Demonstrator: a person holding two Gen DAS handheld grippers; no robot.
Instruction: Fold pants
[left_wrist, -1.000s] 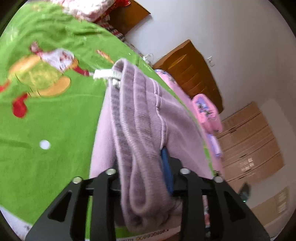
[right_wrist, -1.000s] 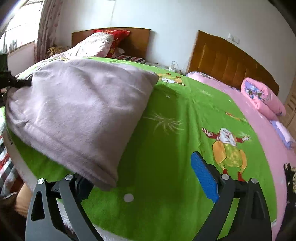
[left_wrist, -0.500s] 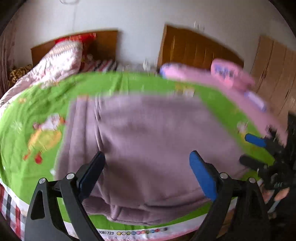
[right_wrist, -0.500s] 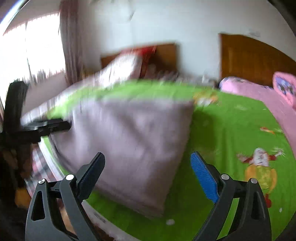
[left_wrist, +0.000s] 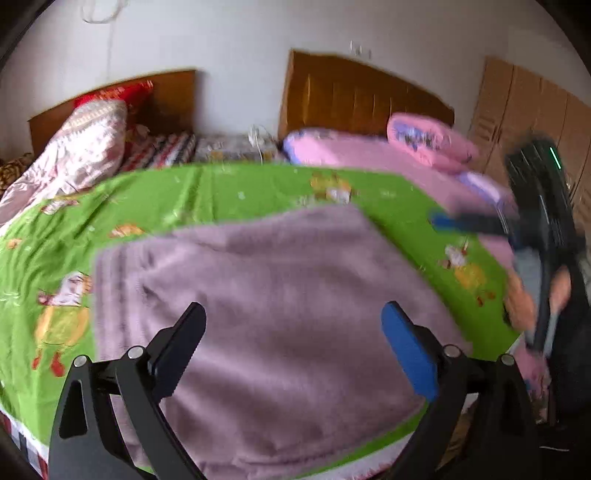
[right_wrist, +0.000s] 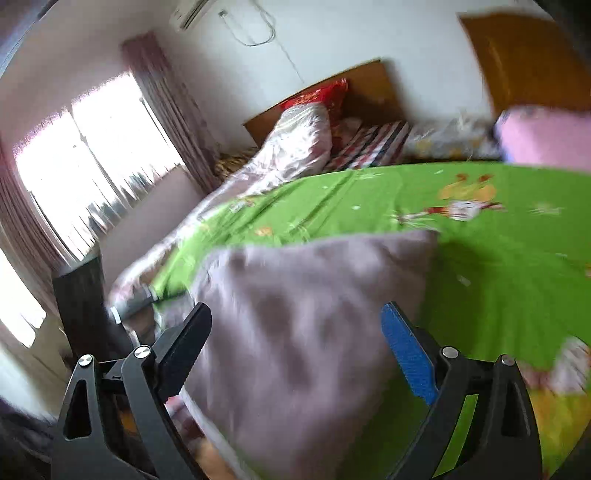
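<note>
The pants (left_wrist: 273, 314) lie folded into a flat mauve rectangle on the green bedspread (left_wrist: 207, 195), lower centre of both views, near the bed's edge. The left gripper (left_wrist: 291, 343) is opening, its fingers wide apart and empty above the cloth, and the right gripper (right_wrist: 295, 347) hovers with fingers likewise spread and empty, probably because the fold is set down.

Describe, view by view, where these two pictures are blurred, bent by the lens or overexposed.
Left wrist view: fisheye bends the headboards; the pants are soft, and the right gripper at the right edge is smeared by motion. Right wrist view: heavier smear over the pants and green sheet; the window is blown out white.
</note>
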